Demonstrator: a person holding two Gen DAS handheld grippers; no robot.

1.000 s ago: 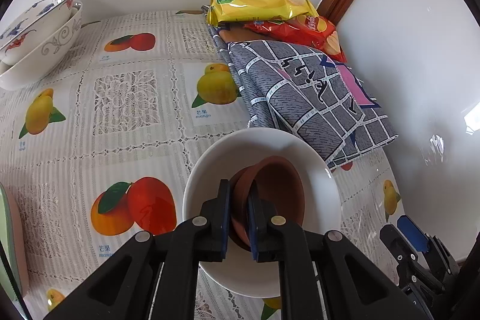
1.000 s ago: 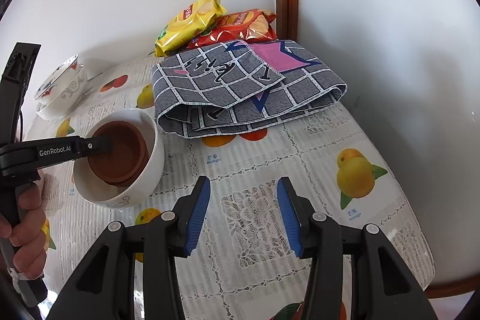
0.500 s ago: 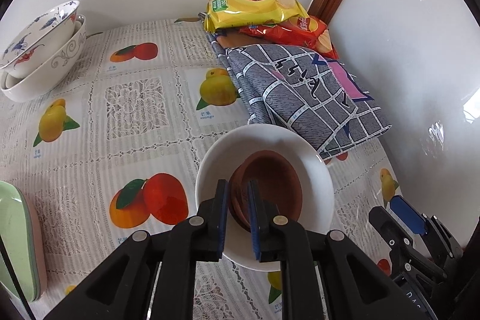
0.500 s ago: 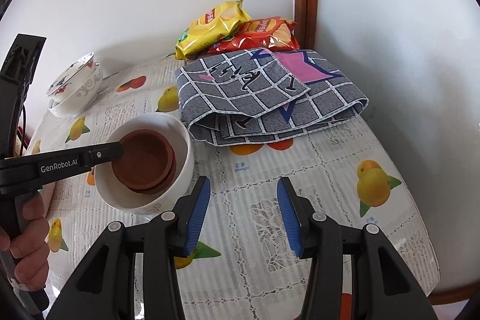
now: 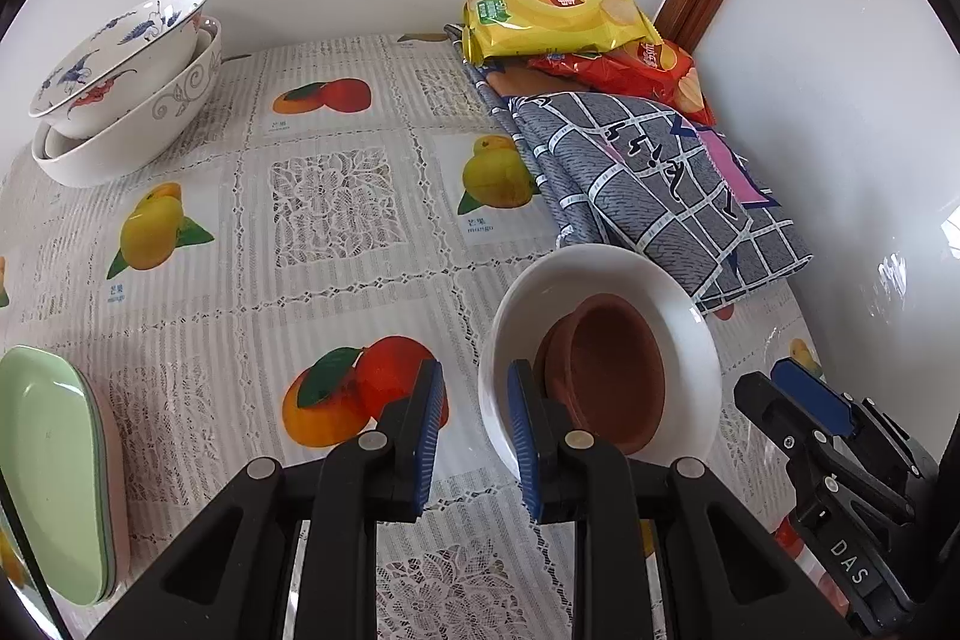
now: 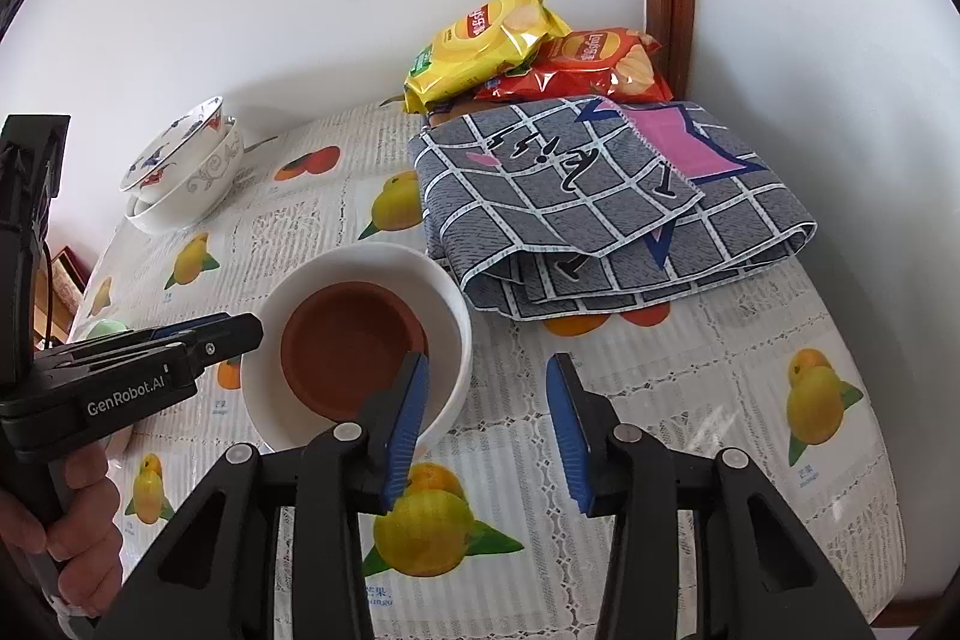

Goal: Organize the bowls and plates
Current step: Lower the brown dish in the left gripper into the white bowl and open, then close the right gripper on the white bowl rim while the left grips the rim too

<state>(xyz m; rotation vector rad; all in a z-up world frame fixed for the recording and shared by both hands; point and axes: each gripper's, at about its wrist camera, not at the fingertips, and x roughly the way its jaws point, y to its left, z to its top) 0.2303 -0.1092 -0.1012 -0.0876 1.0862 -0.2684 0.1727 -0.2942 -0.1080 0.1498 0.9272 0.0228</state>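
Left gripper (image 5: 474,430): you aim it steeply down; jaws have just been opening, nothing between them, the white bowl's rim at 3 o'clock of the gap.
Right gripper (image 6: 489,427): spread, jaws just closing, bare tablecloth (image 6: 690,400) between.
White bowl (image 5: 690,334): holds 1 brown bowl (image 5: 612,370), tilted.
Patterned bowls (image 5: 120,88): 2 nested, 10 o'clock.

Black plastic gripper (image 5: 474,430) frames, blue ribbed pads, silver screws, white lettering

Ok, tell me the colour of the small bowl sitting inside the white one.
Terracotta brown, plain and unpatterned. The small bowl shows best in the right wrist view, nested in the white bowl.
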